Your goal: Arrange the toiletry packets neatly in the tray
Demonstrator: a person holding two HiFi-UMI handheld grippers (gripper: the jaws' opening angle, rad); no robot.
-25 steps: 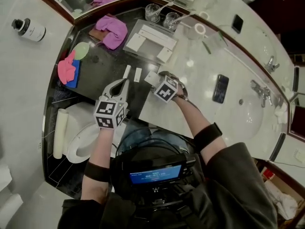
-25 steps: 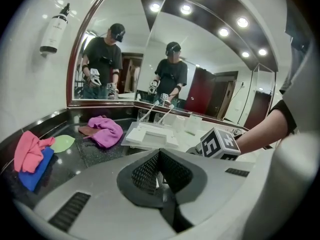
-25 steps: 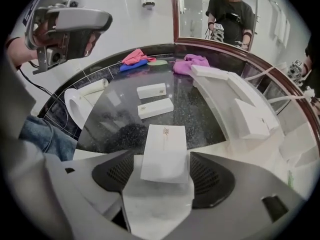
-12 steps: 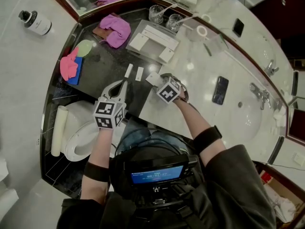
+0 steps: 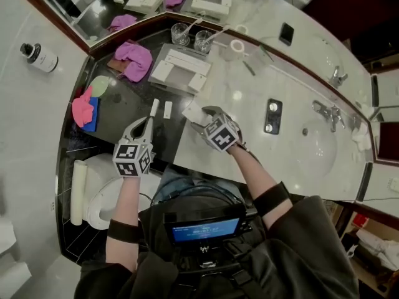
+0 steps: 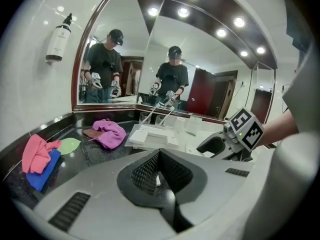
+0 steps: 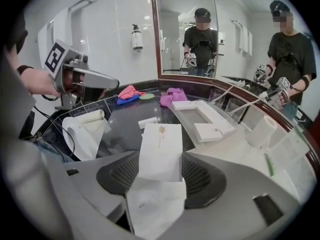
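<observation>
Left gripper (image 5: 148,122) pinched fully shut, empty, above glossy black stone counter (image 5: 124,114). Two slim white sachets (image 5: 154,108) just beyond. Rectangular tray (image 5: 179,73) farther back. Right gripper (image 5: 198,116), jaws just closed in, clamping flat white paper packet (image 7: 161,149) between ribbed pads; near end blurred, indistinct.

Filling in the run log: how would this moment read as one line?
right gripper: jaws just closed, shut on white packet | left gripper: shut, empty | tray: white packet not yet in it
</observation>
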